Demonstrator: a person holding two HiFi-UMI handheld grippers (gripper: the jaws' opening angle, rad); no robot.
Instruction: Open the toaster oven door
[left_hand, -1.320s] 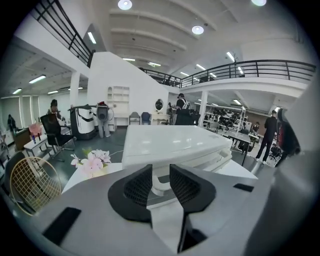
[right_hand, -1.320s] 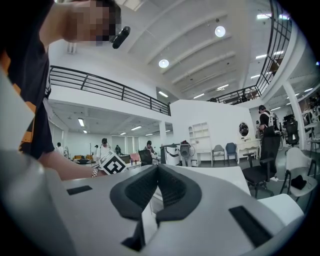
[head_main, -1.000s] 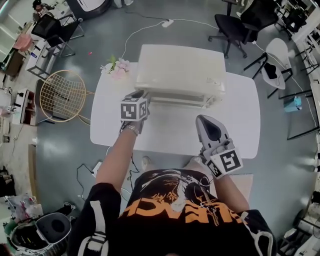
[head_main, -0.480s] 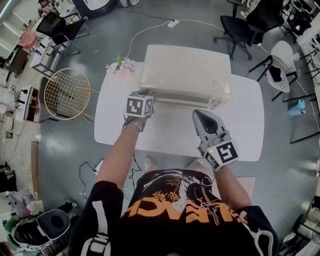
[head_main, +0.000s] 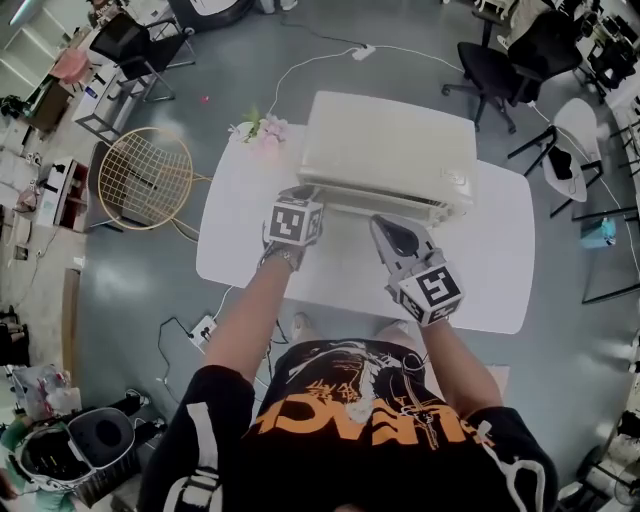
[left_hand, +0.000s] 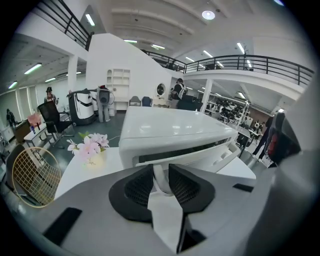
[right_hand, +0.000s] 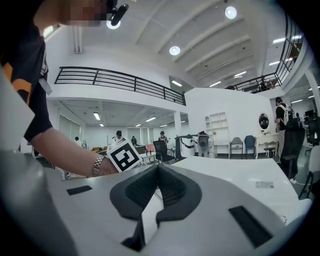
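left gripper (left_hand: 161, 172): fingers just closing, pinching door handle (left_hand: 159, 181) | right gripper (right_hand: 157, 171): fingers pressed together | advice: firm the pinch, pull outward-down

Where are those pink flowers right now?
In the head view, the flowers sit at the far left corner of the white table, just left of the toaster oven.

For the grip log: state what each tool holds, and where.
Left tool, jaws just closing, grips the oven door handle at its left end; right tool holds nothing.
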